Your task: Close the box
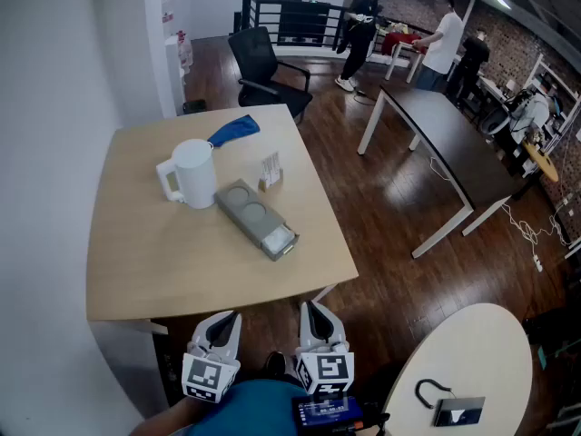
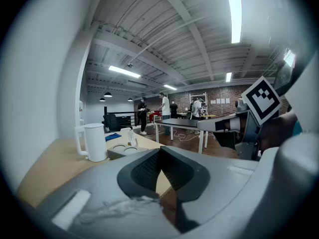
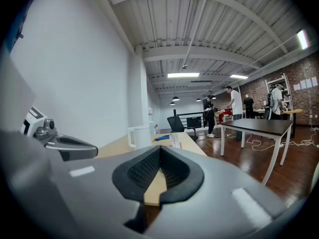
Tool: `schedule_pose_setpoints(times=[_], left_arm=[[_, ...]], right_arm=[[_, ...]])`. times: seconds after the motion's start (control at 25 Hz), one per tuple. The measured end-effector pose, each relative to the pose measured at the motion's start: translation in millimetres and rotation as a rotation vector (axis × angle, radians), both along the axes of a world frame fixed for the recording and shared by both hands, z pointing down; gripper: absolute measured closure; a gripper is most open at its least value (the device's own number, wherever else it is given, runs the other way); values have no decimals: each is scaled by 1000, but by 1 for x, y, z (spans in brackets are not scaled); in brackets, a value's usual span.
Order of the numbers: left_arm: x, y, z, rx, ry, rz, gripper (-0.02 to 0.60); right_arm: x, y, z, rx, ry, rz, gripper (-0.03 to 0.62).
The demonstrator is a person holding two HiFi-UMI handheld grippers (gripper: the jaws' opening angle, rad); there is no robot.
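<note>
left claw [image 1: 221, 323] pressed shut, nothing gripped | right claw [image 1: 314, 314] pressed shut, empty | both held side by side just off near edge of surface [image 1: 136, 271] | box [image 1: 257, 218] seen mid-surface, well apart from claws, drawer end partly out, just beside white jug [image 1: 192, 173]

One square pale wooden counter [image 1: 136, 271] carries four things: one white plastic jug with a handle [image 1: 192, 173], one flat grey rectangular box [image 1: 254, 218], one crumpled blue cloth [image 1: 234, 130] and one small pale upright card stand [image 1: 270, 171]. There are two handheld grippers, the left gripper [image 1: 222, 325] and the right gripper [image 1: 313, 316]. Beyond are one black office chair [image 1: 263, 66], one long dark table [image 1: 445, 130] and at least three people [image 1: 445, 39].
</note>
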State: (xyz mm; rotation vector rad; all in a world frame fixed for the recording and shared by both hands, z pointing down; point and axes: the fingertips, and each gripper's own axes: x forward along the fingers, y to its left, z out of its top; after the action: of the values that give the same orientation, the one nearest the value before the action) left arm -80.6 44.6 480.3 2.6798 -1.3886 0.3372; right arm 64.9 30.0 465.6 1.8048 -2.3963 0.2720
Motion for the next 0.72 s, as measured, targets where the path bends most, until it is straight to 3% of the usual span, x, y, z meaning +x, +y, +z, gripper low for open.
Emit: schedule_pose_setpoints(times=[0.32,0.72], left_arm=[[37,-18,7,-34,-32,-12,592],[53,-48,22,-69,-47,-25,592]], right_arm=[[36,-24,11,-23,-20,-15,603],[55,-48,30,-66,-29,-16,603]])
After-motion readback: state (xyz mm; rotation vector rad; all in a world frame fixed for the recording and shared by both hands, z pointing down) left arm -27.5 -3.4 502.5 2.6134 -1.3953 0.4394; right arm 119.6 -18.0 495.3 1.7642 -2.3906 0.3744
